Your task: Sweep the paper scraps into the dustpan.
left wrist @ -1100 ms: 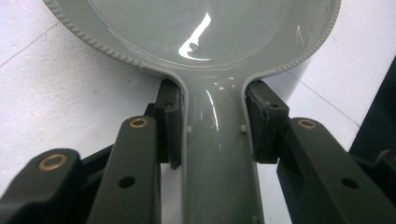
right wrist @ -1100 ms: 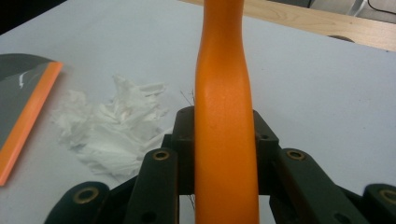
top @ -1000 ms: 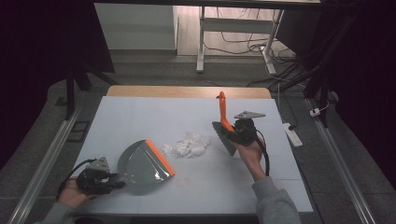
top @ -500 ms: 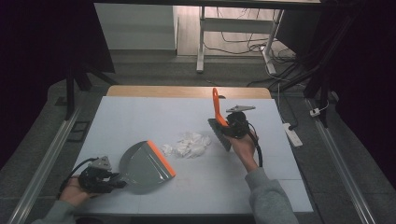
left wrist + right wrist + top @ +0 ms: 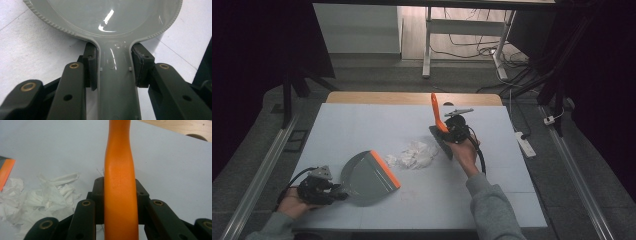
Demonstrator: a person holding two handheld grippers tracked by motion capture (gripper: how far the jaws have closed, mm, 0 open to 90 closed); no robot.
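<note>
Dustpan and brush gripped, paper between them

Nearest, the left gripper (image 5: 332,190) clamps the grey dustpan (image 5: 368,171) by its handle, flat on the table (image 5: 362,125); crumpled paper (image 5: 414,154) lies at its orange lip; beyond, the right gripper (image 5: 451,131) squeezes the orange-handled brush (image 5: 438,120).

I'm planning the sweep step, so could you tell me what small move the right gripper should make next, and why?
Probably draw the brush leftward into the crumpled tissue, pushing it toward the dustpan. The right gripper is shut on the brush's orange handle just right of the pile, and the left gripper holds the dustpan with its orange lip facing the tissue on the far side.
</note>
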